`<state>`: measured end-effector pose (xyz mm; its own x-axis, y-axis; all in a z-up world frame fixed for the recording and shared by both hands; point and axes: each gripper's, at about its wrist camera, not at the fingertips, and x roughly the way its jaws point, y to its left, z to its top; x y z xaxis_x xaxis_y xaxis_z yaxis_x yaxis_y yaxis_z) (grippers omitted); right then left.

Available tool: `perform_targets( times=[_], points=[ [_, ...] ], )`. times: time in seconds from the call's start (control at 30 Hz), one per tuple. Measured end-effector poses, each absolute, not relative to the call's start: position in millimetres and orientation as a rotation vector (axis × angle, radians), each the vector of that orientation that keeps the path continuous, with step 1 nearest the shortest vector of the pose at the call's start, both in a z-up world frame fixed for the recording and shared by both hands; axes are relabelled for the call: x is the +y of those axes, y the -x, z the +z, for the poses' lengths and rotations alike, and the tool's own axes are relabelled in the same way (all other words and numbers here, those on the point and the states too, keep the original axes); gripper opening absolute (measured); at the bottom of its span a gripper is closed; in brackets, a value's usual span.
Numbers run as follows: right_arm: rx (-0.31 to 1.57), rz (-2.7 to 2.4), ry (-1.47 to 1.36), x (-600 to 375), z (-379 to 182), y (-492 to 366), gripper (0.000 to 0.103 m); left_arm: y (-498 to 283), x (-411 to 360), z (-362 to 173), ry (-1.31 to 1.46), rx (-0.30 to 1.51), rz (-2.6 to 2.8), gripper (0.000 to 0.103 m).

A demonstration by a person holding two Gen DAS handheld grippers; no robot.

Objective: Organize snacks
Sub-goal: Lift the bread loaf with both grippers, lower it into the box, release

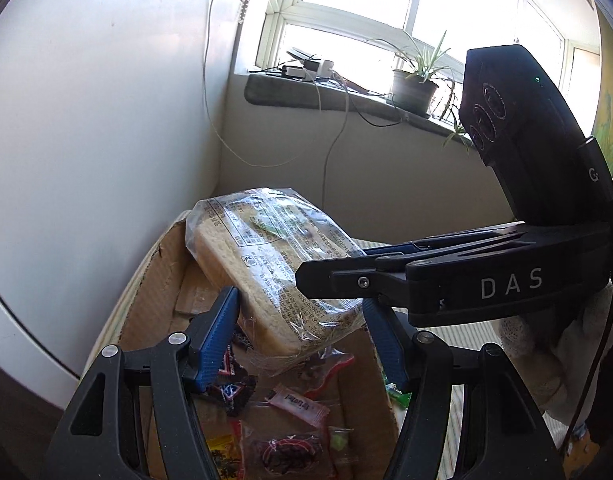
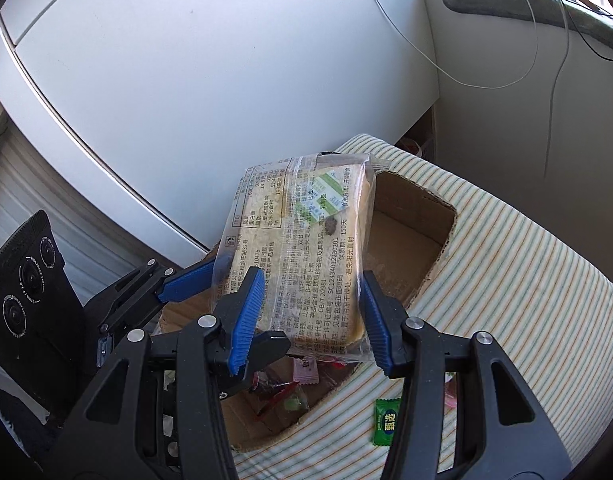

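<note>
Both grippers clamp one thing — a clear plastic bag of pale sliced bread point(image 2: 302, 256) printed with black text. The right gripper point(image 2: 310, 320) pinches it across its width, blue ribbed pads pressed to either side. The left gripper point(image 1: 302, 336) grips the same bag from the other side, its blue pads point(image 1: 216, 336) bearing on the loaf's lower end. The bag hangs tilted in the air just ahead of both sets of fingers, above an open brown cardboard box point(image 2: 410, 216). Beneath the grippers, small wrapped snacks point(image 1: 294, 404) lie loose on the box floor. A green sweet wrapper point(image 2: 386, 420) sits on the striped cloth point(image 2: 506, 280) — just under the right gripper's right finger.
</note>
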<state>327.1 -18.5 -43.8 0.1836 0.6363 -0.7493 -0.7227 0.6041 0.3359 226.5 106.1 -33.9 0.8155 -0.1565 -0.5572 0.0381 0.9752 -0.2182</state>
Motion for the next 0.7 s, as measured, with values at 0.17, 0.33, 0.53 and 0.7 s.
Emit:
perform_targets(
  times=[0.17, 0.33, 0.53, 0.7],
  points=[
    [1.011, 0.95, 0.129, -5, -51, -328, 0.051, -234, 116, -43, 0.235, 0.64, -0.099, 0.064],
    [1.032, 0.936, 0.133, 1, -58, -330, 0.051, -242, 118, -49, 0.234, 0.669, -0.088, 0.064],
    [1.021, 0.914, 0.141, 5, -60, -336, 0.051, -252, 115, -47, 0.223, 0.667, -0.082, 0.063],
    [1.007, 0.9, 0.149, 2, -57, -337, 0.051, -247, 114, -47, 0.216, 0.659, -0.076, 0.063]
  ],
)
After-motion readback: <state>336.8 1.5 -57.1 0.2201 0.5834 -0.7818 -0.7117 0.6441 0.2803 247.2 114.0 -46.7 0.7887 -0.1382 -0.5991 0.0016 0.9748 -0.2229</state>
